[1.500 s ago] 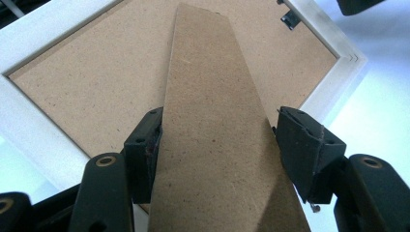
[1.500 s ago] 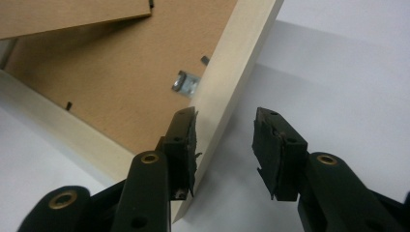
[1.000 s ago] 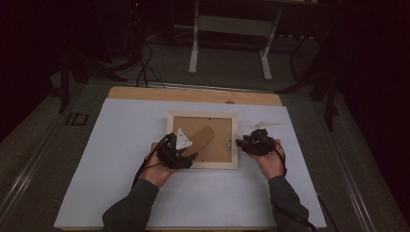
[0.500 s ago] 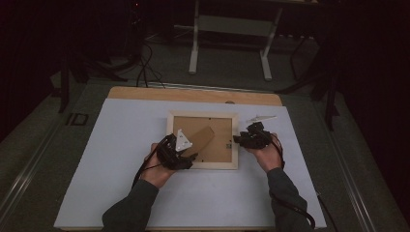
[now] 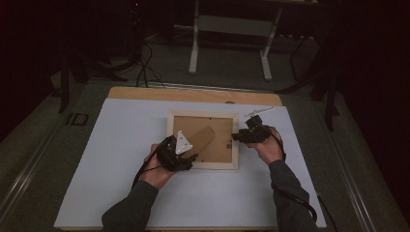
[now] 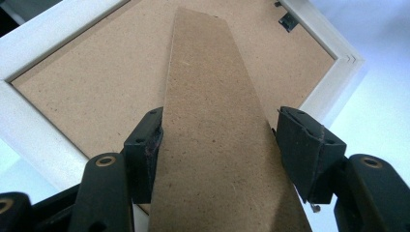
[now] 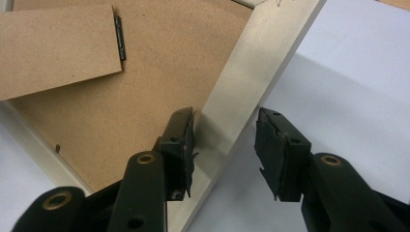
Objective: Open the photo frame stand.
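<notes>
A white picture frame [image 5: 203,165] lies face down on the white mat, its brown backing board [image 5: 220,140] up. A brown stand flap [image 5: 203,137] is hinged to the backing. My left gripper [image 5: 187,157] is at the frame's near left corner, and its jaws [image 6: 217,145] are shut on the edges of the stand flap [image 6: 212,96]. My right gripper [image 5: 238,137] is at the frame's right side. Its jaws [image 7: 225,145] have just been opening and straddle the frame's rail [image 7: 270,43], one pad over the backing [image 7: 169,82], the other over the mat, not pressing.
A thin white object [image 5: 258,112] lies on the mat behind the right hand. The wooden table edge [image 5: 193,94] runs along the back. A metal stand [image 5: 229,29] and cables are on the dark floor beyond. The mat [image 5: 111,159] is bare on the left.
My right gripper has shifted a little toward the back along the frame's right rail. The left gripper and the frame have stayed put.
</notes>
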A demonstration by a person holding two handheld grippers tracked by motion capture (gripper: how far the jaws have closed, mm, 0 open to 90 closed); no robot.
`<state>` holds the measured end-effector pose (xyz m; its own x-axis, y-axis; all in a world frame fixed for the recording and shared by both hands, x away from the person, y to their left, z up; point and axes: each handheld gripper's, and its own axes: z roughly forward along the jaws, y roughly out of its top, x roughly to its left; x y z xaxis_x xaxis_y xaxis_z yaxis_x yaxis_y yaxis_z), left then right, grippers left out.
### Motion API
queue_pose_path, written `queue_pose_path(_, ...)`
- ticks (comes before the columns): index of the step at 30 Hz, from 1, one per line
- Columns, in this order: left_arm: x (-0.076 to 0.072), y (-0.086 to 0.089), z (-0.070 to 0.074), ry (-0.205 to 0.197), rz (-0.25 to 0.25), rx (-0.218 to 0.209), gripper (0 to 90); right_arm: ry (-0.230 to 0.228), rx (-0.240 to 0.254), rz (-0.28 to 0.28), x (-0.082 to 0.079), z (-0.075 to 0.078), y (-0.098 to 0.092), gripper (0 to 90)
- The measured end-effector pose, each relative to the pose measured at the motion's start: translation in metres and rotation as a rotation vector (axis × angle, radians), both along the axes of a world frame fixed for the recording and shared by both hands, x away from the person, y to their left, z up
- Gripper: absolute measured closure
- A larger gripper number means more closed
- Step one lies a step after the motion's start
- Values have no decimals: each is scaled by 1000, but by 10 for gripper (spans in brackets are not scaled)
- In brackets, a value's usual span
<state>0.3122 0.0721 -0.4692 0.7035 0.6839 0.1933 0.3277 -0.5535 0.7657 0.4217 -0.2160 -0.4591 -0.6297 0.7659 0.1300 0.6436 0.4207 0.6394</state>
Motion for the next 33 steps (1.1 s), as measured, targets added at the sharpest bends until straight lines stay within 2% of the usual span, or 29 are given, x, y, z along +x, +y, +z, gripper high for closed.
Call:
queue_pose_path(2, -1, 0, 0, -5, -2, 2, 393, 11, 2, 6, 2, 0, -1, 572)
queue_pose_path(5, -2, 0, 0, -16, -9, -3, 392, 54, 16, 27, 6, 0, -3, 540)
queue_pose_path(8, -2, 1, -2, -21, -13, -7, 392, 87, 44, 30, 8, -2, -5, 528)
queue_pose_path(13, -3, 1, -2, -30, -15, -8, 392, 113, 68, 44, 12, -4, -8, 517)
queue_pose_path(15, -4, 2, -2, -45, -29, -5, 393, 135, 92, 43, 15, -5, -9, 506)
queue_pose_path(22, -3, 4, -3, -34, -33, -20, 393, 143, 127, 38, 15, -6, -11, 553)
queue_pose_path(26, -2, 5, -2, -14, -31, -34, 392, 143, 150, 28, 13, -7, -13, 560)
queue_pose_path(28, 0, 7, -2, 3, -33, -65, 392, 139, 151, 24, 13, -8, -12, 560)
queue_pose_path(31, 5, 11, -3, 59, -40, -95, 394, 130, 153, 16, 11, -8, -12, 561)
queue_pose_path(33, 9, 15, -3, 106, -47, -129, 396, 127, 154, 13, 10, -8, -13, 561)
